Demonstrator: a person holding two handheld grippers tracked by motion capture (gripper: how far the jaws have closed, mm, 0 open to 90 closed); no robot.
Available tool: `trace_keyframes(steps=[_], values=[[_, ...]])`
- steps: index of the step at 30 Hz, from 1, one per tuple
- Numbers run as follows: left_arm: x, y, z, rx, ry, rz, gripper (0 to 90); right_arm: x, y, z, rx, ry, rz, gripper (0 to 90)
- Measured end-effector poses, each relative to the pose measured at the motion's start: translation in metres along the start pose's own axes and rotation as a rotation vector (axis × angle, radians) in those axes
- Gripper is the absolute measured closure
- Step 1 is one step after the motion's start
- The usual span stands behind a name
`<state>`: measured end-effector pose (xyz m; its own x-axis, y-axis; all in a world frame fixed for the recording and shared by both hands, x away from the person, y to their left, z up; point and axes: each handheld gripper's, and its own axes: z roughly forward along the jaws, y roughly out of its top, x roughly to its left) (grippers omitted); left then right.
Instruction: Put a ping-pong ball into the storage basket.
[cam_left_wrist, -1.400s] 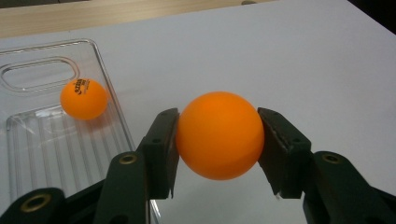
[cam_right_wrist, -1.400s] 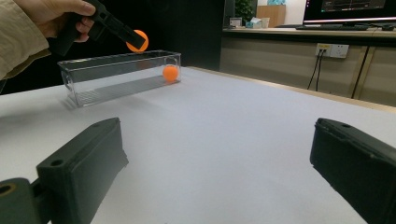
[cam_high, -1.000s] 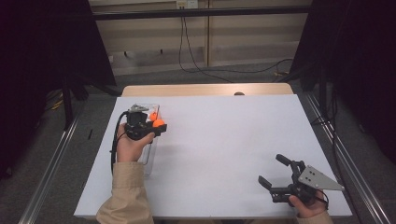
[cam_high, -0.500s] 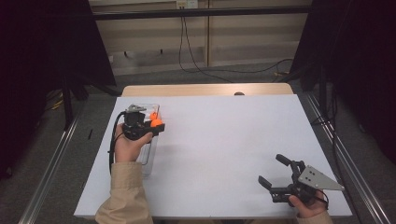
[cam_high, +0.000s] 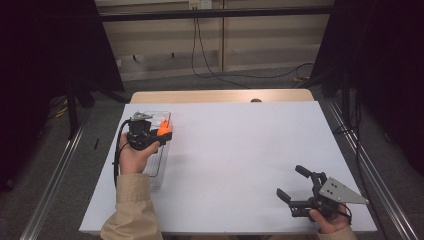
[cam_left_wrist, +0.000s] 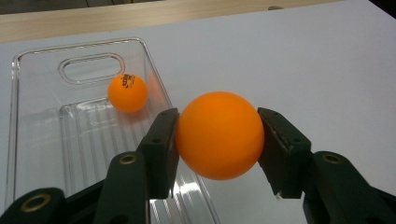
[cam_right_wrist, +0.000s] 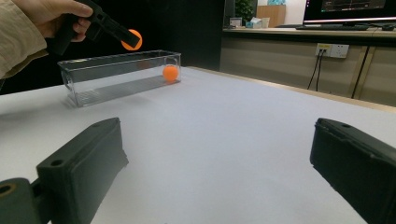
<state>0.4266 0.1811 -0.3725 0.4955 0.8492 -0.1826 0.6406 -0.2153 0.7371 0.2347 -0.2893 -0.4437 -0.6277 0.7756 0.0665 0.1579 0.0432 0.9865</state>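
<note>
The left hand-held gripper (cam_left_wrist: 217, 140) clamped an orange ball (cam_left_wrist: 219, 135) above the clear bin (cam_left_wrist: 28, 116), apparently over its rim. A second ball (cam_left_wrist: 127, 93) lay inside. The right hand-held gripper (cam_high: 299, 189) rested wide apart on the surface (cam_high: 240, 150).

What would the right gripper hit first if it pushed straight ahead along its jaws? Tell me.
Probably nothing nearby. The right gripper is open, jaws pointing across bare white table. The clear bin sits left of that line, so the way looks free to the table's far edge, though depth is uncertain.
</note>
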Motion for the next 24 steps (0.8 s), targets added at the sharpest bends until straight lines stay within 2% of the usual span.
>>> trace_keyframes(steps=[24], values=[[0.0092,-0.0036,-0.0034,-0.014,0.038,-0.007,50.9,0.0001,0.0,0.0001,0.0,0.002,-0.002,2.2]])
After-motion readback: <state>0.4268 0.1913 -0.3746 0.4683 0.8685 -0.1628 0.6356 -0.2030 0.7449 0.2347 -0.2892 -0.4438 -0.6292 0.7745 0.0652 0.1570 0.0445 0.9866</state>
